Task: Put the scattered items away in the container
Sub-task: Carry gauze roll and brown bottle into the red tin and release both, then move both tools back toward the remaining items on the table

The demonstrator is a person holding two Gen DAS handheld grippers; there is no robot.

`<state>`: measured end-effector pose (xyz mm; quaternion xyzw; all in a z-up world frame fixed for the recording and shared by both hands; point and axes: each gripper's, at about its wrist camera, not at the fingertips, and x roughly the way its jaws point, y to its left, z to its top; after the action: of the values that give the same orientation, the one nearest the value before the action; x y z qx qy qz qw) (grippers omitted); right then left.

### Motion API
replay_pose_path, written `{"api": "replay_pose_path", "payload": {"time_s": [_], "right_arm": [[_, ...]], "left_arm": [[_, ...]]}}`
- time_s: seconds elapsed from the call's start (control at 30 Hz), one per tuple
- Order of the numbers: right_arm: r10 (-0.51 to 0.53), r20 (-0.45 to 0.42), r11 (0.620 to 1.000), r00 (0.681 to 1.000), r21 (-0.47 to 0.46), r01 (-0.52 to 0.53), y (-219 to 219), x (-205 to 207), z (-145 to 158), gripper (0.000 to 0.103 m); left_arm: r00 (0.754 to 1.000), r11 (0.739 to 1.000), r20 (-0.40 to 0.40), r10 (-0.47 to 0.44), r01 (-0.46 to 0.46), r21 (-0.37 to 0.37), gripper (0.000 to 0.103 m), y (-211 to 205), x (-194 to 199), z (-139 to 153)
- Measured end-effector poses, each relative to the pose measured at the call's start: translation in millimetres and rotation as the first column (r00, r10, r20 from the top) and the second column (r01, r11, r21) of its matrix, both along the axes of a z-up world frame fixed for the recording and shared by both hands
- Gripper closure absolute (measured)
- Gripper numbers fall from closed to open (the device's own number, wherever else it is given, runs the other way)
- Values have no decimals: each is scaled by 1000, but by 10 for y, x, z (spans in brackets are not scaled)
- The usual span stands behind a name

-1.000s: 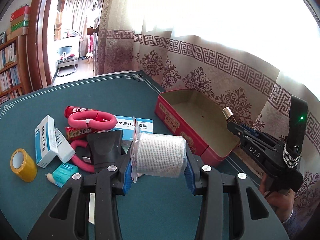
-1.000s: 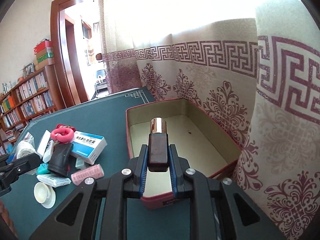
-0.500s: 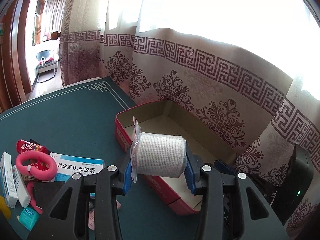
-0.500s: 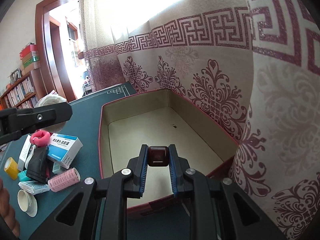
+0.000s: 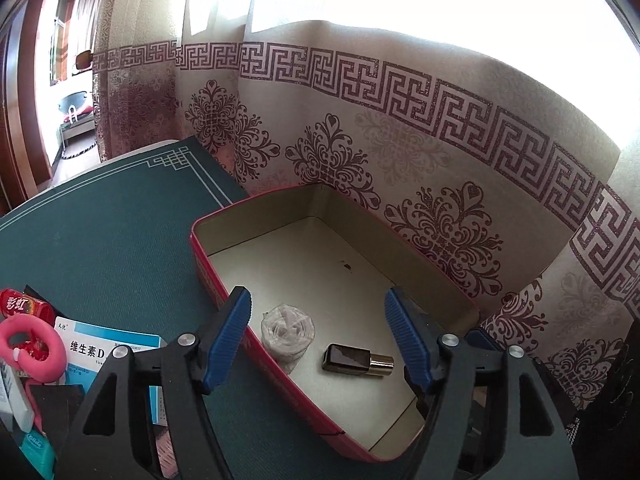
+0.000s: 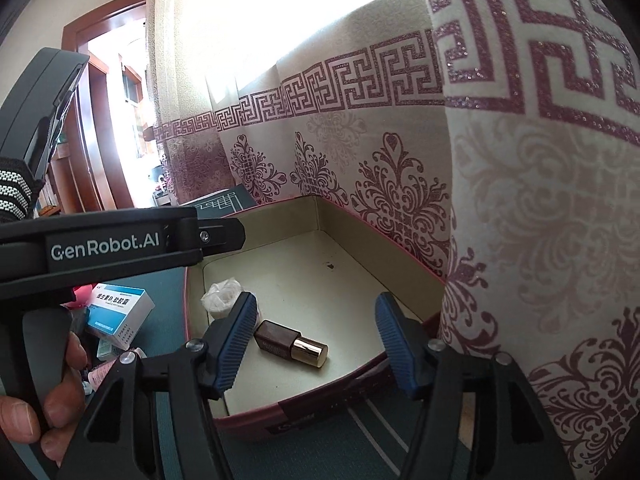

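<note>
"GenRobot.AI" marks the left gripper [image 6: 120, 240]; "维生素D" the medicine box [image 5: 108, 350].

Red tin [image 5: 224, 300]: my far floor lay bare; gauze roll [image 5: 287, 330] and brown bottle [image 5: 356, 360] blocked the near end.

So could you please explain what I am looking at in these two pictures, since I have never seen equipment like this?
There is no robot here: a person carries a handheld two-finger gripper in each hand, and each has a wide-angle camera looking forward along its blue-padded fingers. One picture comes from the left gripper, the other from the right gripper. Both hang over an open red tin on a green table mat. Both sets of jaws are opening and hold nothing. Inside the tin lie a wrapped gauze roll and a small dark bottle with a gold cap. Still on the mat are a blue and white medicine box and a pink ring, among other items.
</note>
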<state>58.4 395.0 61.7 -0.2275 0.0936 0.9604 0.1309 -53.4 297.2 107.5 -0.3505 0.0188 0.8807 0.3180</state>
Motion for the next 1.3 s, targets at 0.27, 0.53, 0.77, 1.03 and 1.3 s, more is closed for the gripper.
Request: {"api": "replay_pose_path", "payload": {"time_s": [0.27, 0.53, 0.77, 1.03, 1.3], "right_arm": [[14, 6, 999, 1000, 37, -15, -91, 13, 13, 37], [83, 19, 996, 996, 44, -83, -312, 79, 67, 33], [232, 43, 972, 972, 24, -233, -681, 71, 100, 26], [403, 80, 915, 912, -19, -403, -1160, 3, 81, 20], [463, 133, 886, 876, -85, -455, -1444, -70, -44, 18]], "left_arm": [[996, 996, -33, 87, -88, -6, 30, -373, 90, 107], [976, 978, -66, 207, -208, -8, 29, -988, 226, 196], [929, 933, -92, 358, -361, -14, 24, -1757, 323, 216], [835, 837, -93, 542, -546, -27, 20, -2768, 443, 123], [734, 731, -44, 678, -679, -76, 20, -3541, 432, -191]]}}
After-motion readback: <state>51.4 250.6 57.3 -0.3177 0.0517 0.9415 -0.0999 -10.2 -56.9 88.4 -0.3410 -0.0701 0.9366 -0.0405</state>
